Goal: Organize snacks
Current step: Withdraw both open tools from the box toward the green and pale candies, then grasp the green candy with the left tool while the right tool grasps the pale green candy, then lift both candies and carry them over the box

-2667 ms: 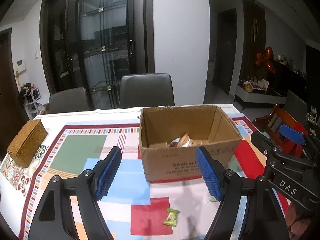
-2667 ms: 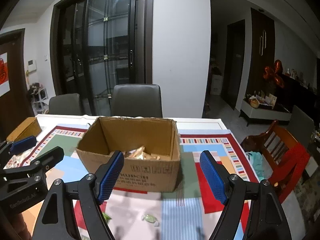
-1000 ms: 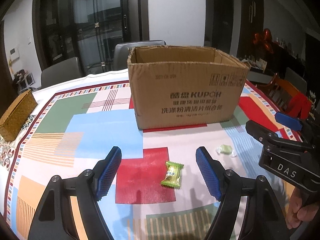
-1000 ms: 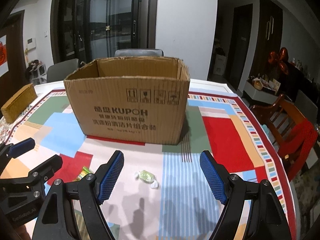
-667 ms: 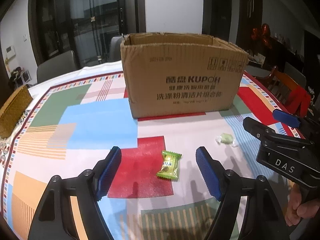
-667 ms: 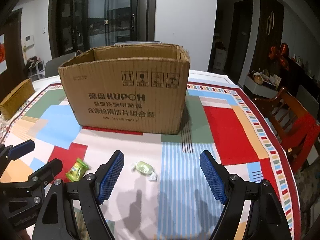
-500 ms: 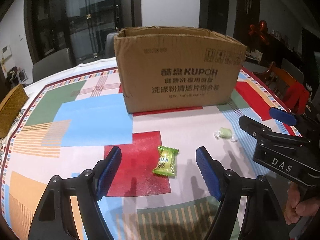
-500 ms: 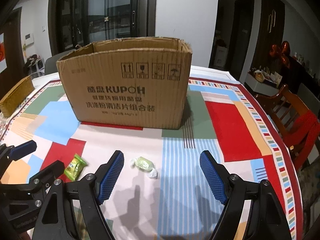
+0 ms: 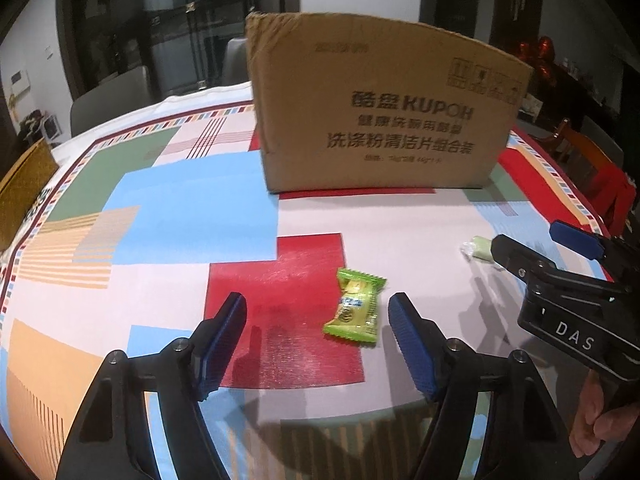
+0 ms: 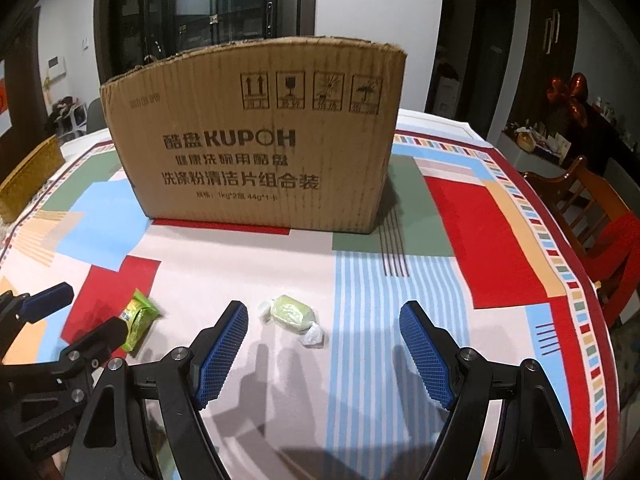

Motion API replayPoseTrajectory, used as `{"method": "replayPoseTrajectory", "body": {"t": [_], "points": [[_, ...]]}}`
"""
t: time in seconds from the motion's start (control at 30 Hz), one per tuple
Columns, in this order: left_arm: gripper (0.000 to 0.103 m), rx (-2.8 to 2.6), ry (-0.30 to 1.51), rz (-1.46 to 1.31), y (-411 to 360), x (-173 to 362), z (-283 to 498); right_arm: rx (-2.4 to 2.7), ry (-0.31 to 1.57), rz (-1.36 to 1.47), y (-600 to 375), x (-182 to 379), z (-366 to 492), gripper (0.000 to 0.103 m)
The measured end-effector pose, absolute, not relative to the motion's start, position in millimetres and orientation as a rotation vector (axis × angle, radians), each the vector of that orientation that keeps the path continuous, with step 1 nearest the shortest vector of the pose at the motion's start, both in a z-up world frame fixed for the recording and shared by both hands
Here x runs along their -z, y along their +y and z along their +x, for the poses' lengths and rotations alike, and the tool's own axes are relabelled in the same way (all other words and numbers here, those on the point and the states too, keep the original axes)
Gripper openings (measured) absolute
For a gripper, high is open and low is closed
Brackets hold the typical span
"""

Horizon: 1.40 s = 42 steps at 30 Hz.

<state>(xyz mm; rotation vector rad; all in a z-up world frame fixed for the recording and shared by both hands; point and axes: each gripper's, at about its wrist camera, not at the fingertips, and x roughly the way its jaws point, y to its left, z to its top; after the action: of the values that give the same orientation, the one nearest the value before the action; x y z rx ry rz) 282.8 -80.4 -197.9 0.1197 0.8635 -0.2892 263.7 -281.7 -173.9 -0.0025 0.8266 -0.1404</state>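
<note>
Left gripper [image 9: 318, 322] low centre of left view, jaws spread, just been closing a little; green packet [image 9: 355, 307] between pads, nearer right one, seemingly untouched. Right gripper [image 10: 323, 330] spread wide; pale candy [image 10: 289, 314] between fingers, left of centre, on tablecloth [image 10: 400, 360]. Box [image 10: 256, 140] upper centre, contents hidden.

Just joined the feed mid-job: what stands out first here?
A big KUPOH cardboard box stands at the back of the colourful patchwork tablecloth. In front lie two loose sweets: a green packet between the left hand-held gripper's open jaws, a pale twist-wrapped candy before the right hand-held gripper.
</note>
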Motion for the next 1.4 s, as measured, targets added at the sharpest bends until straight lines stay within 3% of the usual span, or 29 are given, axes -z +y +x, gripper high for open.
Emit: {"method": "replayPoseTrajectory", "body": {"t": [0.53, 0.73, 0.77, 0.93, 1.0, 1.2, 1.4], "points": [[0.071, 0.322, 0.902, 0.11, -83.4, 213.5, 290.5, 0.125, 0.916, 0.007, -283.2, 201.2, 285.1, 0.079], [0.059, 0.345, 0.917, 0.121, -89.6, 218.5, 292.3, 0.113, 0.919, 0.014, -282.7, 201.6, 287.5, 0.078], [0.053, 0.345, 0.913, 0.13, -90.6, 218.4, 291.9, 0.111, 0.919, 0.017, -282.1, 201.7, 287.6, 0.077], [0.04, 0.342, 0.909, 0.135, -92.6, 217.7, 291.8, 0.079, 0.907, 0.018, -278.9, 200.5, 287.6, 0.061], [0.031, 0.343, 0.907, 0.137, -92.7, 217.7, 291.3, 0.064, 0.901, 0.012, -273.2, 198.8, 283.9, 0.052], [0.028, 0.333, 0.908, 0.121, -89.1, 216.9, 291.6, 0.037, 0.891, 0.007, -256.7, 194.6, 273.9, 0.03], [0.021, 0.332, 0.9, 0.124, -88.2, 213.1, 289.3, 0.043, 0.886, 0.026, -256.3, 192.6, 270.1, 0.028]]}}
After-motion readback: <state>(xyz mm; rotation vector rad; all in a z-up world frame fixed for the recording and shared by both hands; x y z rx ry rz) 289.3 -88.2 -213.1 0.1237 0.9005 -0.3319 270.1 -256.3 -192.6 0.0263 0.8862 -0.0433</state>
